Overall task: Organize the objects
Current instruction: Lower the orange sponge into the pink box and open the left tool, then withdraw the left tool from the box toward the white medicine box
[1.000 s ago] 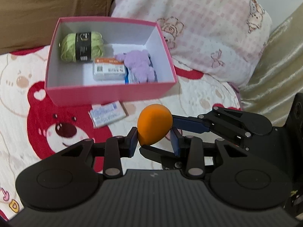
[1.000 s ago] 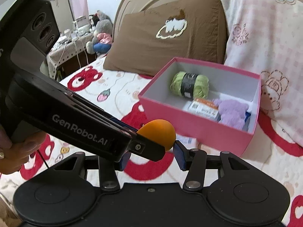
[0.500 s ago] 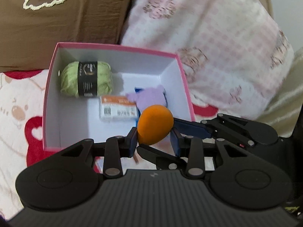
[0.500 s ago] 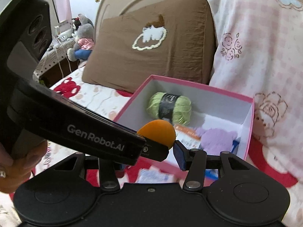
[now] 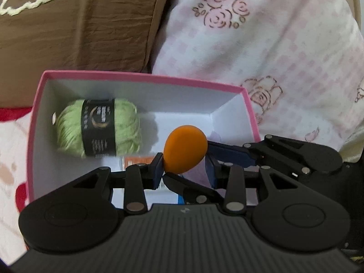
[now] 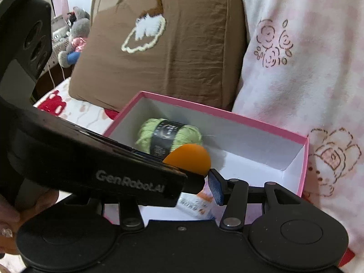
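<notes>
An orange egg (image 5: 184, 151) is gripped between the jaws of the left gripper (image 5: 184, 167), at the centre of the left wrist view, with its narrow end down. The right gripper (image 6: 200, 182) crosses in from the right of that view, and its jaws also bracket the egg; in the right wrist view the egg (image 6: 190, 159) sits just left of the blue right pad, while the other pad is hidden behind the left gripper's body, so whether the right jaws are clenched on it cannot be told.

The egg is held above the open pink box (image 5: 145, 77), over its lower middle. Inside the box, a green yarn ball (image 5: 97, 127) with a black band lies at the left, and an orange-and-white packet (image 6: 196, 204) is partly seen below the egg. Behind the box, a brown pillow (image 6: 173, 52) fills the upper left and a pink floral pillow (image 5: 261, 45) the upper right. The box rests on a bed (image 6: 75, 111) with a red-and-white cover.
</notes>
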A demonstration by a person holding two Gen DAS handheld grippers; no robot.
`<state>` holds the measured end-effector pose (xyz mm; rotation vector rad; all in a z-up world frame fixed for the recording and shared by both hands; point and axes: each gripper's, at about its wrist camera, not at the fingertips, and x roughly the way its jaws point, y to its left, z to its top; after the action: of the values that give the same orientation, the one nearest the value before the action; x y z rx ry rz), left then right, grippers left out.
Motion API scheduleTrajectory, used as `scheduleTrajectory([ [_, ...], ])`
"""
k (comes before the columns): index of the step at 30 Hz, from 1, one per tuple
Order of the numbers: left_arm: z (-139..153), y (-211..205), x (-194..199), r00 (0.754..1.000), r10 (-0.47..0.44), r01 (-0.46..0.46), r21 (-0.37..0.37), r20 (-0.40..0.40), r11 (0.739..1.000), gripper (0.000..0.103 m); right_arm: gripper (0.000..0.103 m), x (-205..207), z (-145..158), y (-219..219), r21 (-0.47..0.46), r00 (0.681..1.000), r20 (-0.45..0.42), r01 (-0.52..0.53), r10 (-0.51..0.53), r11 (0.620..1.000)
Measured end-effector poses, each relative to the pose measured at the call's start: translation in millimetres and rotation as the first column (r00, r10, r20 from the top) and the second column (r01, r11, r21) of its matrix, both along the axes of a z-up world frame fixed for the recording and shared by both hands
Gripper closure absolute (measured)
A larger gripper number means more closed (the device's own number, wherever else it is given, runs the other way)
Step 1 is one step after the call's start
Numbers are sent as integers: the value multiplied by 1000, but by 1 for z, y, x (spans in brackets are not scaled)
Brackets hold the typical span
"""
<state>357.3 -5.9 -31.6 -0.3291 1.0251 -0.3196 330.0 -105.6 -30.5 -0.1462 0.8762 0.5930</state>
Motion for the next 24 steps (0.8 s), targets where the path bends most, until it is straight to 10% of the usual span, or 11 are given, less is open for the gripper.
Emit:
scheduleTrajectory([
  [24,-22,2,4,998,36,-37,9,42,999,64,48,21,-33,-12,0,1000,-15,12,-12,1000],
])
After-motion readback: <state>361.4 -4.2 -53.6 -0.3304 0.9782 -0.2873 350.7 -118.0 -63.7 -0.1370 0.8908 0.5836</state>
